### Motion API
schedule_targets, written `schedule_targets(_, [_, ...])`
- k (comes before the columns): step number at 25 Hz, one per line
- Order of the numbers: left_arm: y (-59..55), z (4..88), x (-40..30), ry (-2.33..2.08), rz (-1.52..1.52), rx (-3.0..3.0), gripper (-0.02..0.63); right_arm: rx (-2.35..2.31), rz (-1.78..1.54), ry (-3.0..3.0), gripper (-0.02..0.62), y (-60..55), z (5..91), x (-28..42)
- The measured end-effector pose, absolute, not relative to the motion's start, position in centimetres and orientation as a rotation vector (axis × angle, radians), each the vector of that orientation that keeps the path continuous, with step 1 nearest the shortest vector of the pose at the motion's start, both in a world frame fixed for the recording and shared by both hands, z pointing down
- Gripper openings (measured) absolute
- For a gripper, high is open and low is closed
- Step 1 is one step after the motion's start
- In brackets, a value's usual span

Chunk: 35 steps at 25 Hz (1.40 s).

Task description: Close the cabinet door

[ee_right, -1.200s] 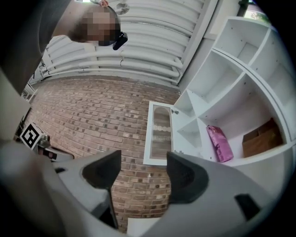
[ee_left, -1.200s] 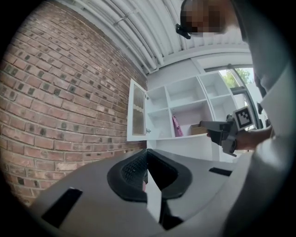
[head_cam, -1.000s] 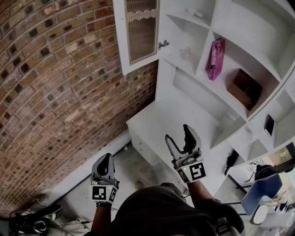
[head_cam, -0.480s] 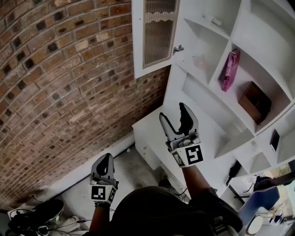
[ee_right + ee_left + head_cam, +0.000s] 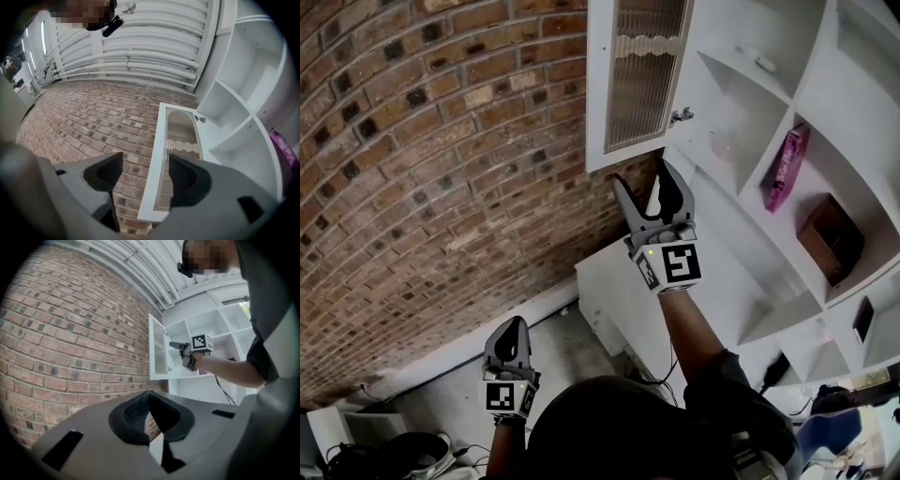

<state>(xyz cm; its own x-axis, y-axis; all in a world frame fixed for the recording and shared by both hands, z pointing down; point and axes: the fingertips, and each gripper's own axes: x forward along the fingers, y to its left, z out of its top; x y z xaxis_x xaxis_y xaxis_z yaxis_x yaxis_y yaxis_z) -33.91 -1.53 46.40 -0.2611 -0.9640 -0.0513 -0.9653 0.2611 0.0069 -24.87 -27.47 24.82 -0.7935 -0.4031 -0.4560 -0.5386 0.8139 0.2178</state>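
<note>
Cabinet door (image 5: pixel 633 80): open, swung out toward brick wall (image 5: pixel 441 169), ribbed glass panel in white frame.
Right tool (image 5: pixel 641 178): raised, just below door's lower edge. Jaws wide apart, nothing gripped. Door's lower corner showed between them in right gripper view; contact not determinable.
Left tool (image 5: pixel 513 328): low, near person's body, well apart from door. Jaws together, empty.
Pink box (image 5: pixel 787 169) and brown box (image 5: pixel 832 234) sat on open shelves of white cabinet (image 5: pixel 741 103).
</note>
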Motion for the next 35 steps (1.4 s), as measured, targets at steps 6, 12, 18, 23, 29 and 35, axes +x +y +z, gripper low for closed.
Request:
schedule_targets(6, [-1.4, 46.4, -34.4, 2.506, 0.071, -1.841, 0.002, -0.754, 0.522, 2.584, 0.307, -31.7, 22.1, -29.5])
schedule_targets(12, [0.1, 47.0, -36.0, 2.582, 0.082, -1.759, 0.002, -0.801, 0.583, 2.57, 0.308, -34.9, 19.3, -33.9])
schedule_targets(18, [1.8, 47.7, -37.2, 2.651, 0.096, -1.688, 0.002, -0.89, 0.662, 2.534, 0.308, -37.4, 16.6, -37.2])
schedule_targets(23, [3.0, 48.5, -38.0, 2.698, 0.107, -1.642, 0.002, -0.982, 0.707, 2.501, 0.308, -39.1, 15.2, -39.2])
schedule_targets(29, [4.1, 49.4, -38.5, 2.747, 0.117, -1.603, 0.002, -1.108, 0.77, 2.446, 0.307, -40.7, 14.3, -40.4])
schedule_targets(35, [4.4, 50.0, -38.5, 2.775, 0.112, -1.597, 0.002, -1.201, 0.868, 2.371, 0.307, -41.4, 13.3, -41.2])
